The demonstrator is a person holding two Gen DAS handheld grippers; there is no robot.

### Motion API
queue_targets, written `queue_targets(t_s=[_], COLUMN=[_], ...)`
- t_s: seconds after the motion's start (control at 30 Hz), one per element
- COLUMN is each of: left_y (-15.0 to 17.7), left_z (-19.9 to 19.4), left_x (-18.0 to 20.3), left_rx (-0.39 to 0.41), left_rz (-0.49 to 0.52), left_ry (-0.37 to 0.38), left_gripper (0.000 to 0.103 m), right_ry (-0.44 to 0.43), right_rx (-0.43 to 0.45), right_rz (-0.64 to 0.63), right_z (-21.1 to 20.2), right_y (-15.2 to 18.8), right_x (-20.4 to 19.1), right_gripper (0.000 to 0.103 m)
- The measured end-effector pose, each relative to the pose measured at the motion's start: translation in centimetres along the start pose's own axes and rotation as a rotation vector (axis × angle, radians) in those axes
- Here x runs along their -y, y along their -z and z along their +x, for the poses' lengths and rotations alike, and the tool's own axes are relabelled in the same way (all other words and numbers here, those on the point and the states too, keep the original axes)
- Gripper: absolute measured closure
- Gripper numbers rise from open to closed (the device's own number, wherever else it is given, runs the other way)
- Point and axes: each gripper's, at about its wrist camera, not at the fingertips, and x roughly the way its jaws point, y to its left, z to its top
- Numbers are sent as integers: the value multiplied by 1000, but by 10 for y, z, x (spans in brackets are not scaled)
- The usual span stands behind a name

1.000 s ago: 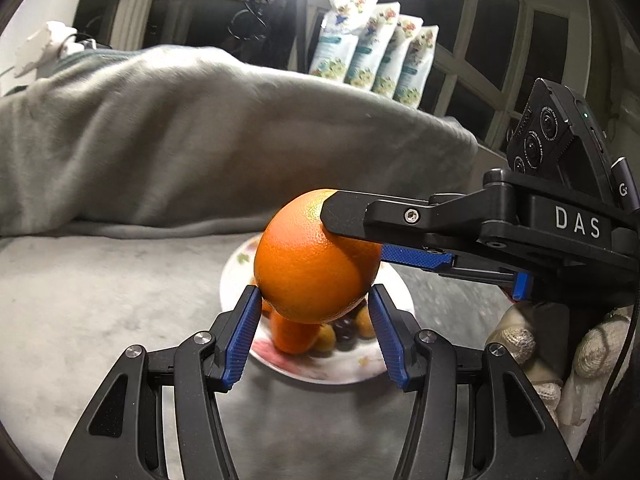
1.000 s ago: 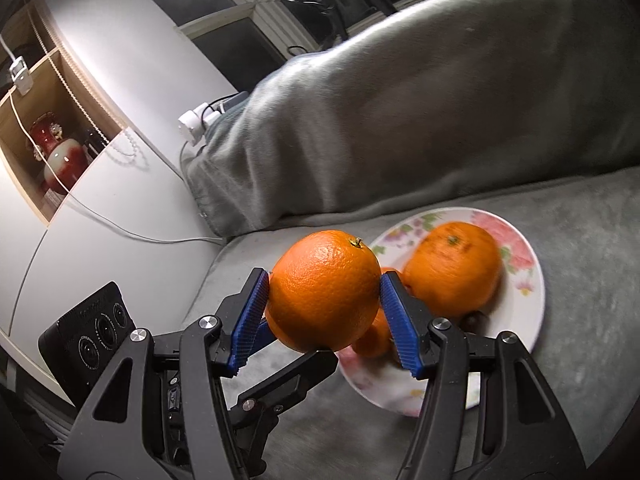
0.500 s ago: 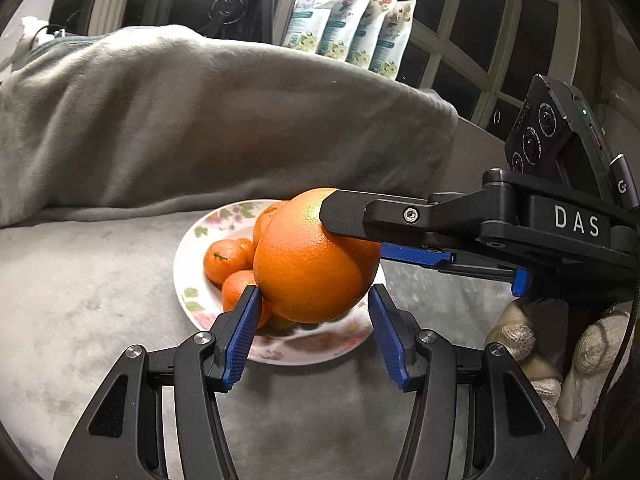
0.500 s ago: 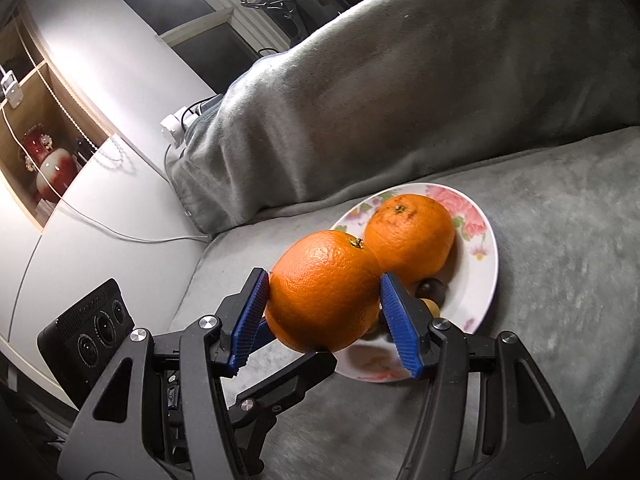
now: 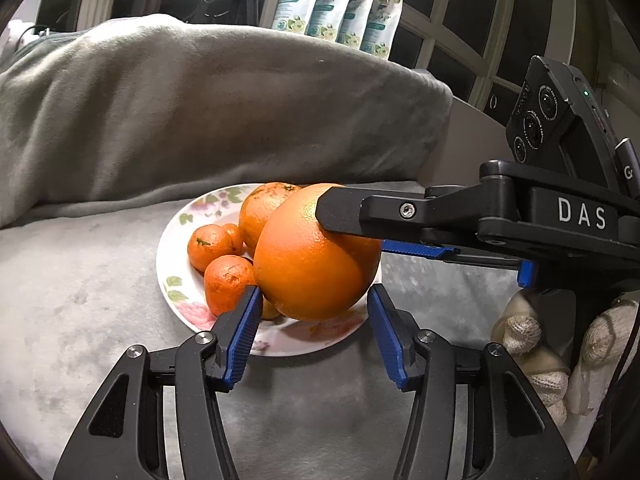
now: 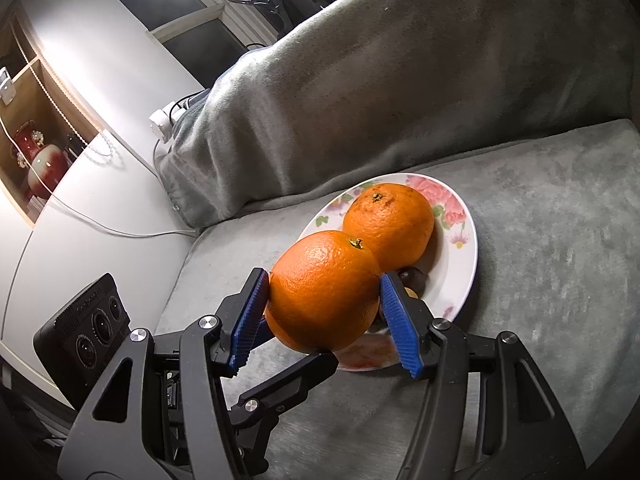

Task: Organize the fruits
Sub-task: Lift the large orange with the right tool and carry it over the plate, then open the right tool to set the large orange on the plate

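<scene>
The right hand-held gripper (image 6: 324, 300) holds a big orange (image 6: 324, 290) between its two blue pads, one pad pressing on each side of the fruit. The orange hangs in the air, above the near edge of the plate (image 6: 466, 256). Its stem end points up.

In the left wrist view the same orange (image 5: 316, 256) sits in front of the left hand-held gripper (image 5: 314, 334). Its left pad touches the lower side of the orange or is just beside it; the right pad stands a little apart from the fruit. So the left hand-held gripper is open and grips nothing. The right hand-held gripper (image 5: 352, 222) reaches in from the right side of this view, with one finger lying over the top of the orange. Under it a gloved hand (image 5: 536, 356) shows.

The plate (image 5: 172, 252) is white with a flower pattern and lies on a grey soft surface (image 5: 80, 300). On it lie a second big orange (image 6: 388, 220), two small mandarins (image 5: 214, 242) on the left, and a dark small fruit (image 6: 414, 278) near the right pad. Behind the plate a grey blanket (image 6: 400, 80) is heaped up. Four printed pouches (image 5: 340, 12) stand at the window behind it
</scene>
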Motion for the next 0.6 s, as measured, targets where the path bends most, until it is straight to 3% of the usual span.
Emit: queue_targets(t_s=[0.6], left_y=[2], left_z=[10], left_x=[4], left_rx=[-34], left_rz=[25], left_ry=[-2], left_gripper=[51], right_ry=[46], right_rx=[-16], right_rz=[-20], right_z=[3], right_y=[5], right_x=[7], right_gripper=[42])
